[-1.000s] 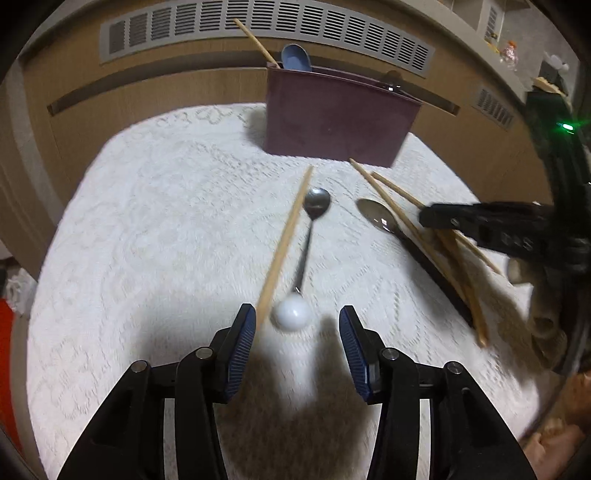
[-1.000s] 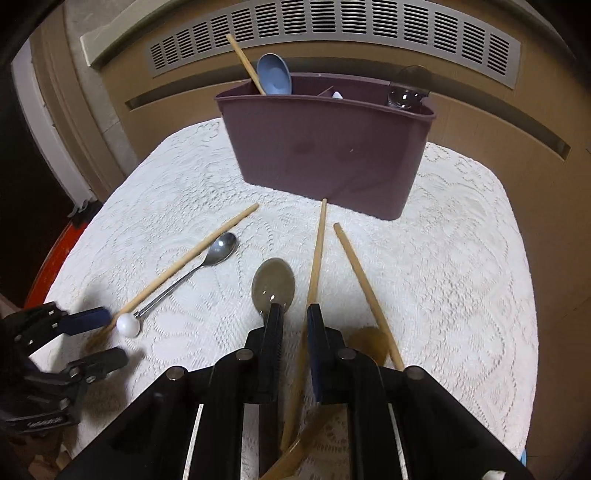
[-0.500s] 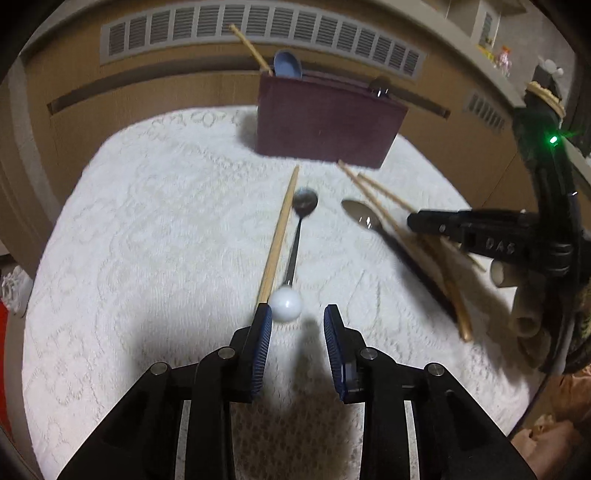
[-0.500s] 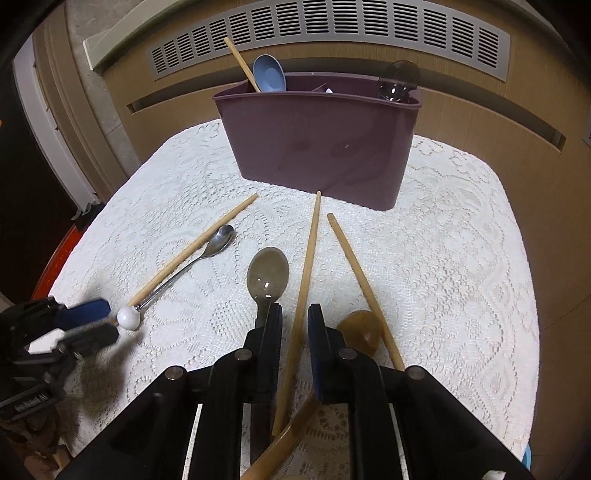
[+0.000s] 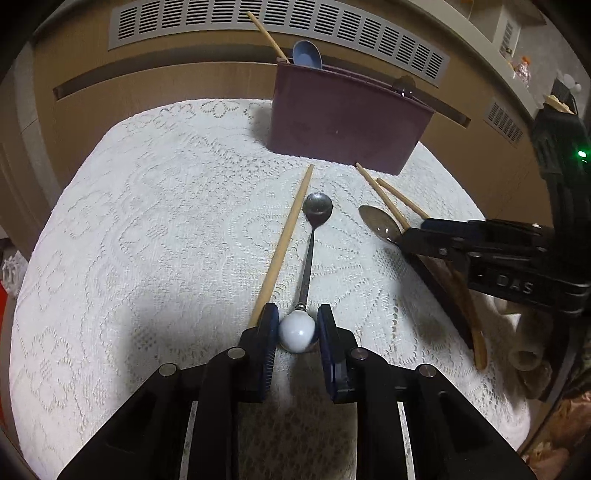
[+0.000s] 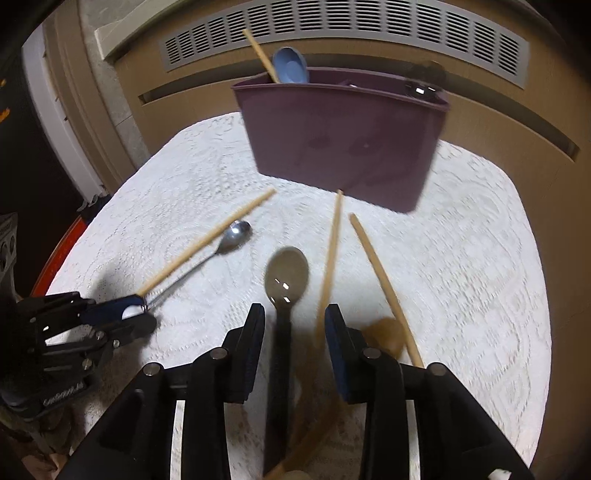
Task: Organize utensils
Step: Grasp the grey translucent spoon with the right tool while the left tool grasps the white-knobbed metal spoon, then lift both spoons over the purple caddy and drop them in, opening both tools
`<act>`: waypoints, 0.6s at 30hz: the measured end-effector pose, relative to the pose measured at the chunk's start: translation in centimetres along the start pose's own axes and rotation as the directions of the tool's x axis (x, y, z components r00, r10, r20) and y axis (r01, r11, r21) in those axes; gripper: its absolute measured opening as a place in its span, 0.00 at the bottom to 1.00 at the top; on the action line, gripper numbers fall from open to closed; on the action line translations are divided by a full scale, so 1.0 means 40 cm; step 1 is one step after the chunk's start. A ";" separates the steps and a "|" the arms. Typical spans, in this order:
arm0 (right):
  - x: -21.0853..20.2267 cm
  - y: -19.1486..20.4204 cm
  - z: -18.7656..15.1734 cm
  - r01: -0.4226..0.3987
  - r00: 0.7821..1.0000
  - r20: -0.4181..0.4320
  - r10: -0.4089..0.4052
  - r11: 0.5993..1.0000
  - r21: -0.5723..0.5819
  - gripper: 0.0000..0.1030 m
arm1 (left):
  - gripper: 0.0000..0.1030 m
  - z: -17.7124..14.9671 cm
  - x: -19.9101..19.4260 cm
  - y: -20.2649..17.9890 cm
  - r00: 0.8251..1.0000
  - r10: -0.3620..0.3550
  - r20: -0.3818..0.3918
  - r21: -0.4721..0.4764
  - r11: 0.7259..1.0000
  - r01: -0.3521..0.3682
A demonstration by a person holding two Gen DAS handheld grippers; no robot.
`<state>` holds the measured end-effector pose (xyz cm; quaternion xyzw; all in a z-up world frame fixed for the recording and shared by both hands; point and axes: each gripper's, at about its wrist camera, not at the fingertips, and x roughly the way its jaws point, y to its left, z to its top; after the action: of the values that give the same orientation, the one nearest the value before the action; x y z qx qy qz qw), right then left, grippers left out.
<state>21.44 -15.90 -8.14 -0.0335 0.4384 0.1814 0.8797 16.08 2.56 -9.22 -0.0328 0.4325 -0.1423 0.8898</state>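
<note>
On the lace-covered table point(image 5: 155, 236) the maroon caddy point(image 5: 343, 129) holds few utensils, while my left gripper point(image 5: 295, 328) has been closing onto the ball-ended teaspoon point(image 5: 312, 243) and my right gripper point(image 6: 294, 332), opening, straddles the dark-handled spoon point(image 6: 286, 275) unclamped, chopsticks loose.

Left gripper point(image 5: 296, 330) low over white lace tablecloth point(image 5: 147, 240), jaws just closing, pads against white ball end point(image 5: 296, 331) of metal teaspoon point(image 5: 310, 254). Teaspoon flat on cloth, bowl pointing far. Wooden chopstick point(image 5: 284, 243) just left of it, near end by left pad. Maroon utensil holder point(image 5: 343, 125) upright at far edge, holding blue spoon point(image 5: 306, 54) and another chopstick point(image 5: 266, 36) at left end. Right gripper point(image 5: 476, 247) entering from right, over dark-handled spoon point(image 5: 380, 223) and two crossed chopsticks point(image 5: 388, 199). Open or closed not discernible here.
</note>
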 end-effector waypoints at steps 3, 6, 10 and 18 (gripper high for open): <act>0.034 0.026 0.029 0.003 1.000 -0.011 -0.004 0.999 -0.042 0.32 | 0.22 0.003 -0.030 0.000 1.000 0.000 0.031 -0.001 1.000 0.001; 0.075 0.044 0.053 0.025 0.999 -0.026 -0.027 0.997 -0.067 0.36 | 0.22 0.014 -0.067 -0.001 0.997 -0.001 0.075 0.007 1.000 0.001; 0.110 0.056 0.062 0.055 0.998 -0.038 -0.059 0.995 -0.081 0.44 | 0.22 0.035 -0.103 -0.006 0.992 -0.009 0.123 0.016 1.000 0.007; 0.059 0.047 0.043 0.052 0.998 -0.041 -0.055 0.997 -0.059 0.30 | 0.22 0.068 -0.130 -0.028 0.985 -0.028 0.172 0.037 0.999 0.022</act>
<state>23.39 -13.07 -8.72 -0.0747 0.4507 0.1697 0.8732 14.90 2.78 -3.38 -0.0349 0.3509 -0.1577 0.9224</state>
